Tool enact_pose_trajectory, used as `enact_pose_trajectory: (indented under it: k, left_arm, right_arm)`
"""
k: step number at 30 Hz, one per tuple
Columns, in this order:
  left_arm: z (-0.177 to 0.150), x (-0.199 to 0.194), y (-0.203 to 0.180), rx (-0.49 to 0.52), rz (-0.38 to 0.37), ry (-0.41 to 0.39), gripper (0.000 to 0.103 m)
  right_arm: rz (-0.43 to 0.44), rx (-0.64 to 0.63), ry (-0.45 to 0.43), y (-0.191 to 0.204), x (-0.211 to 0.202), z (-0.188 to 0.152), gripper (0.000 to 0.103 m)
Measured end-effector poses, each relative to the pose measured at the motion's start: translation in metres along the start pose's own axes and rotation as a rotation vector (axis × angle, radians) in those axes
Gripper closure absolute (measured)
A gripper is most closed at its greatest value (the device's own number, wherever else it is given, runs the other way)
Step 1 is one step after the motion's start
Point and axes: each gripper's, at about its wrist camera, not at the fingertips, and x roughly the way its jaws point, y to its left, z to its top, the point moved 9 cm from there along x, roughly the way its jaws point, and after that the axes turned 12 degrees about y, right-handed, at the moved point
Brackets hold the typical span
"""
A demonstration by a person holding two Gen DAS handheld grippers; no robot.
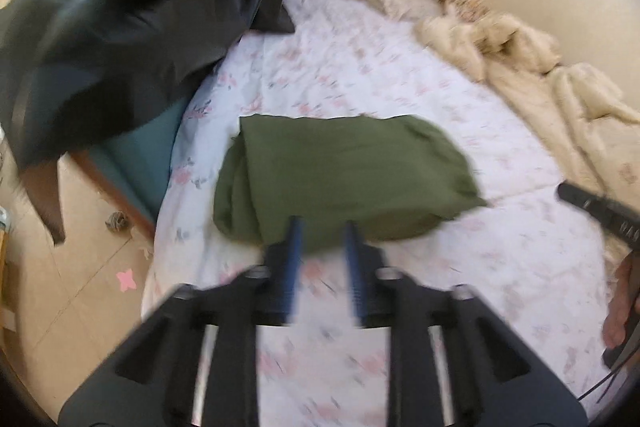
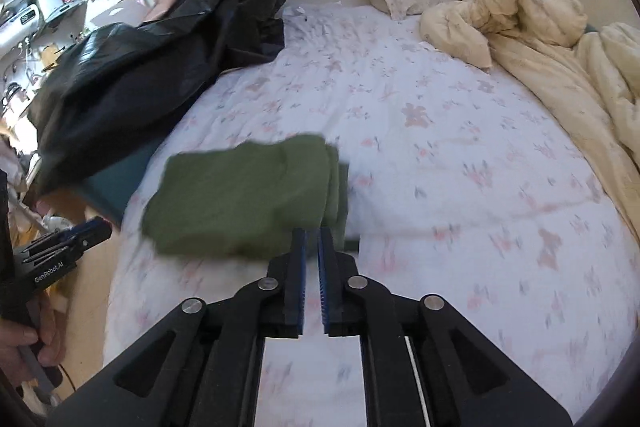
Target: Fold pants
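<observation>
Pants [image 1: 344, 183] of olive-green cloth lie folded into a thick rectangular bundle on the bed [image 1: 440, 115], just past both sets of jaws. The left gripper [image 1: 322, 227] has its jaws spread a little, empty; the right gripper [image 2: 312, 235] shows a narrow gap between blue ridged pads, pinching nothing. The fabric looks soft, light and limp, likely to sag and come unfolded unless taken at a stacked edge or corner. Beyond the jaws stretches a floral quilted bedsheet [image 2: 440, 155], then a rumpled cream comforter [image 2: 540, 39] to their right and glossy black plastic sheeting [image 2: 168, 59] to their left.
</observation>
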Motion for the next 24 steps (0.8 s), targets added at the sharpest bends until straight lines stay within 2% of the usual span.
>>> enact_pose_trajectory:
  k: [2, 3, 7, 9, 11, 13, 15, 17, 20, 22, 24]
  left_arm:
    - [-0.023, -0.022, -0.012, 0.012, 0.002, -0.009, 0.068]
    - [-0.040, -0.033, -0.019, 0.021, 0.013, 0.003, 0.066]
    - [-0.092, -0.060, -0.030, -0.004, 0.001, 0.089, 0.064]
    - [-0.111, -0.078, -0.037, 0.013, 0.006, 0.083, 0.064]
    - [-0.125, -0.102, -0.047, 0.036, 0.031, 0.020, 0.064]
    - [-0.141, -0.124, -0.056, 0.044, 0.062, -0.036, 0.057]
    - [-0.157, -0.138, -0.062, 0.038, 0.061, -0.077, 0.033]
    - [-0.175, -0.152, -0.067, 0.020, 0.064, -0.127, 0.024]
    - [-0.194, -0.164, -0.078, 0.026, 0.062, -0.165, 0.023]
    - [-0.204, -0.171, -0.086, 0.059, 0.104, -0.202, 0.022]
    - [-0.209, -0.176, -0.089, 0.084, 0.127, -0.240, 0.011]
  right_arm:
    - [0.044, -0.005, -0.010, 0.013, -0.025, -0.027, 0.053]
    - [0.063, -0.006, -0.027, 0.018, -0.039, -0.041, 0.026]
    - [0.081, -0.030, -0.074, 0.039, -0.099, -0.105, 0.025]
    - [0.077, -0.038, -0.102, 0.043, -0.121, -0.128, 0.024]
    - [0.065, -0.034, -0.123, 0.045, -0.141, -0.153, 0.022]
    - [0.073, 0.006, -0.131, 0.042, -0.155, -0.176, 0.018]
    - [0.075, 0.024, -0.134, 0.042, -0.163, -0.193, 0.018]
    - [0.027, -0.005, -0.156, 0.043, -0.170, -0.208, 0.017]
    - [-0.033, -0.037, -0.199, 0.045, -0.180, -0.225, 0.015]
    - [-0.050, -0.034, -0.217, 0.047, -0.182, -0.235, 0.011]
    - [-0.058, -0.033, -0.228, 0.049, -0.184, -0.241, 0.006]
